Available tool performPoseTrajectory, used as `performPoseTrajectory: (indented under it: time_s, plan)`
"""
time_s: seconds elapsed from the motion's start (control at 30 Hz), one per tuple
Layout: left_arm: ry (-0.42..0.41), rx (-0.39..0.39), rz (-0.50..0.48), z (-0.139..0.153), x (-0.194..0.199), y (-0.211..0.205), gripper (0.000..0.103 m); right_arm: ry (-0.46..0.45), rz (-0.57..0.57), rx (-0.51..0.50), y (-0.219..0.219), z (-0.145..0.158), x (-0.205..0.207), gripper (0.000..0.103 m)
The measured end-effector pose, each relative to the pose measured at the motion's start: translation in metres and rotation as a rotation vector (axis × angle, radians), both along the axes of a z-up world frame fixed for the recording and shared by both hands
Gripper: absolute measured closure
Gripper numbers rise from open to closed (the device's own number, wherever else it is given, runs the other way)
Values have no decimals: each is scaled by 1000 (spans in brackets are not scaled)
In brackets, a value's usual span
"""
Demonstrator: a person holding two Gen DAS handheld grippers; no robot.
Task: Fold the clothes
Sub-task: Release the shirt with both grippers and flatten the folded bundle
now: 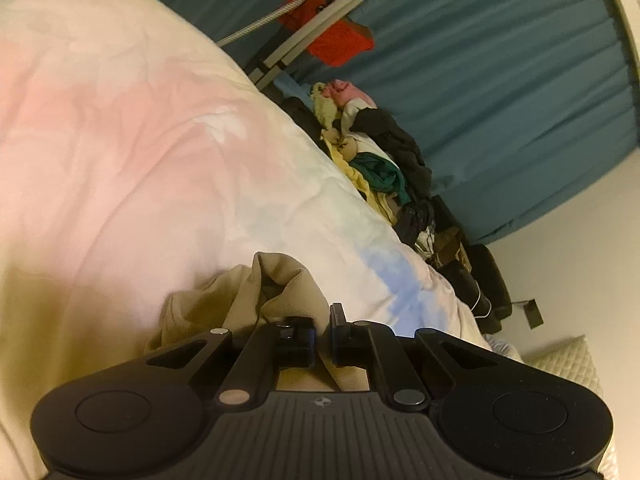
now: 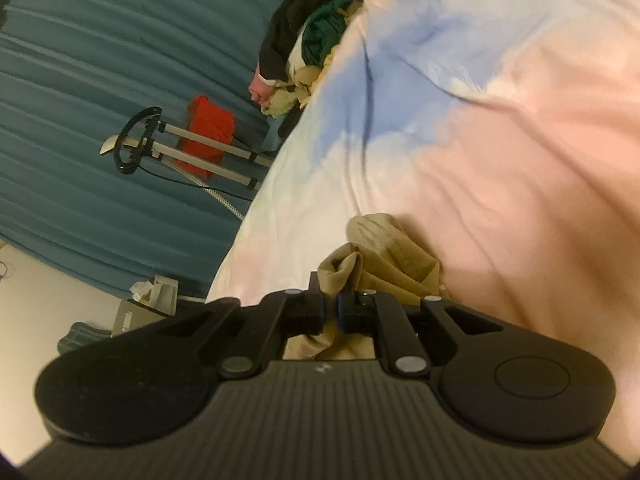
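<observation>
While a beige garment (image 1: 276,292) lay bunched on the pastel bedspread (image 1: 140,140), the left gripper (image 1: 323,330) and right gripper (image 2: 330,306) each pinched a fold of it, jaws apparently clenched on cloth. Beyond the bed's far edge sat a clothes pile (image 1: 380,168) against a teal curtain (image 1: 500,80).

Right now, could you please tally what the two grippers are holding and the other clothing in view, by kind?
Beige crumpled garment held by both the left gripper and the right gripper: 1
Heap of mixed unfolded clothes beside the bed: 1
Red cloth hanging behind the metal stand: 1
Total: 3
</observation>
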State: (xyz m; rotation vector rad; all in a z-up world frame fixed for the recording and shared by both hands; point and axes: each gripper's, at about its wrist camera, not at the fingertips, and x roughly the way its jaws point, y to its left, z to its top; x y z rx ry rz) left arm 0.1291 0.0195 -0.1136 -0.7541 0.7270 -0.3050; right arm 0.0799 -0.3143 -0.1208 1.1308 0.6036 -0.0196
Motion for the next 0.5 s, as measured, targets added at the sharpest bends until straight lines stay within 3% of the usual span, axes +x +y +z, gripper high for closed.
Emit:
performPoseTrajectory:
  time_s: [0.1, 0.13, 0.17, 0.2, 0.23, 0.27, 0.33, 0.43, 0.5]
  plan:
    - [-43, 36, -30, 2, 9, -6, 94, -7, 12, 4, -4, 0, 10, 89]
    - [-49, 45, -43, 2, 11, -8, 90, -22, 29, 6, -5, 2, 14, 78]
    - [-50, 49, -61, 3, 14, -9, 80, -51, 55, 14, -5, 4, 15, 66]
    - [-53, 46, -79, 3, 15, -9, 70, -82, 82, 24, -4, 6, 17, 33]
    - [-56, 36, -97, 4, 15, -9, 49, -113, 109, 33, -4, 9, 19, 12]
    - [-60, 25, -115, 5, 16, -9, 33, -138, 123, 35, -2, 12, 17, 11]
    - [-84, 40, -136, 10, 11, -9, 21, -176, 158, 25, 3, 19, 13, 12]
    - [-128, 105, -172, 18, -1, -14, 18, -194, 173, -52, 13, 24, 0, 12]
    - [-152, 195, -188, 19, -9, -21, 17, -187, 188, -155, 21, 26, -10, 12]
